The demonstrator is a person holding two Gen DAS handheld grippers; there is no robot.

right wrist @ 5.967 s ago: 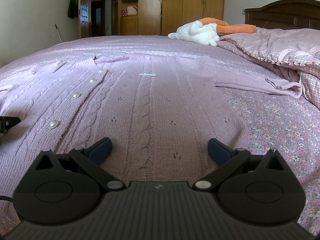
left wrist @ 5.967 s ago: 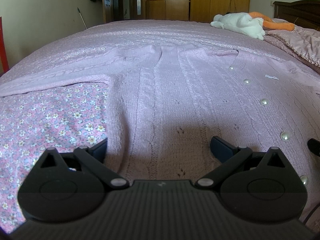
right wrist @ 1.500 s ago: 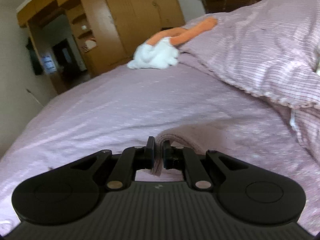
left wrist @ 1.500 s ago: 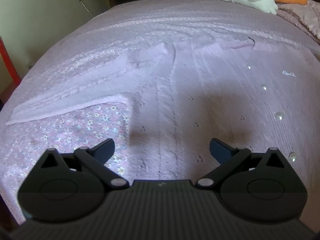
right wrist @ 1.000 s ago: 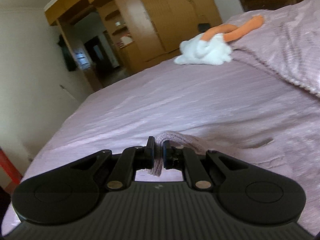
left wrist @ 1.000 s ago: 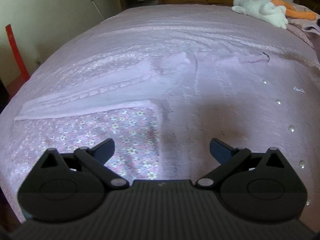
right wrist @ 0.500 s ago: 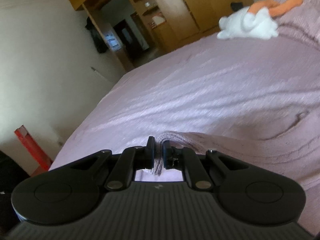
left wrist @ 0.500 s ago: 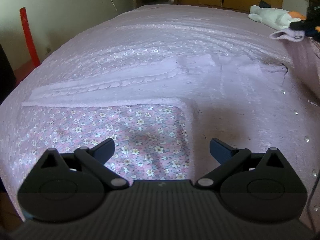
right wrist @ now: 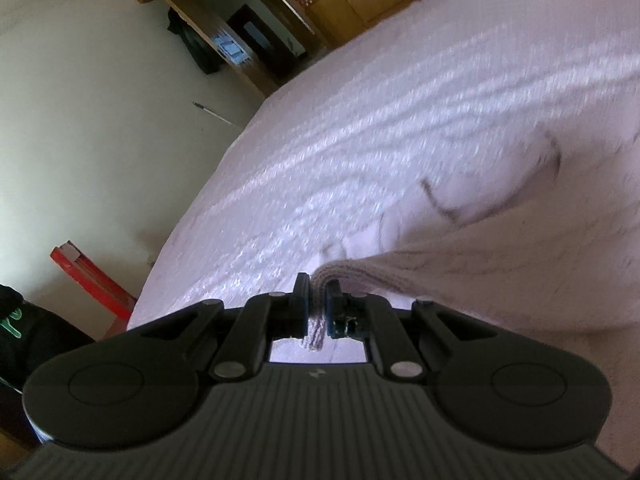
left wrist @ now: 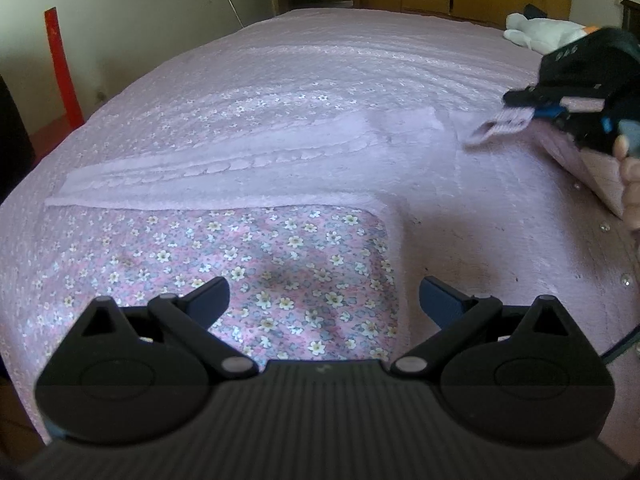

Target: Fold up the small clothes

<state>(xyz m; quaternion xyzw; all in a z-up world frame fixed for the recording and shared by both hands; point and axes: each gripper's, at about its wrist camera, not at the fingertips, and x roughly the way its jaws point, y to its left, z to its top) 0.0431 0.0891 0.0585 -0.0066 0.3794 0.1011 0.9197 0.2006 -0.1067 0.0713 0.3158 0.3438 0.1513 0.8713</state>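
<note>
On the floral bedspread (left wrist: 248,256), the lilac cable-knit cardigan's (left wrist: 460,216) long sleeve (left wrist: 224,172) stretches leftward; the right gripper (right wrist: 317,312) pinches its ribbed cuff (right wrist: 316,330), the left gripper (left wrist: 323,300) gapes.

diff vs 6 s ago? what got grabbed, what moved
The right gripper, open over the lilac cable-knit cardigan six seconds ago, has shut on its right sleeve cuff and carried it up and leftward across the body; the left view shows it arriving at right. The left gripper stayed open and shifted left, now over the floral sheet. The left sleeve still lies spread flat, and the white plush toy is unmoved.
</note>
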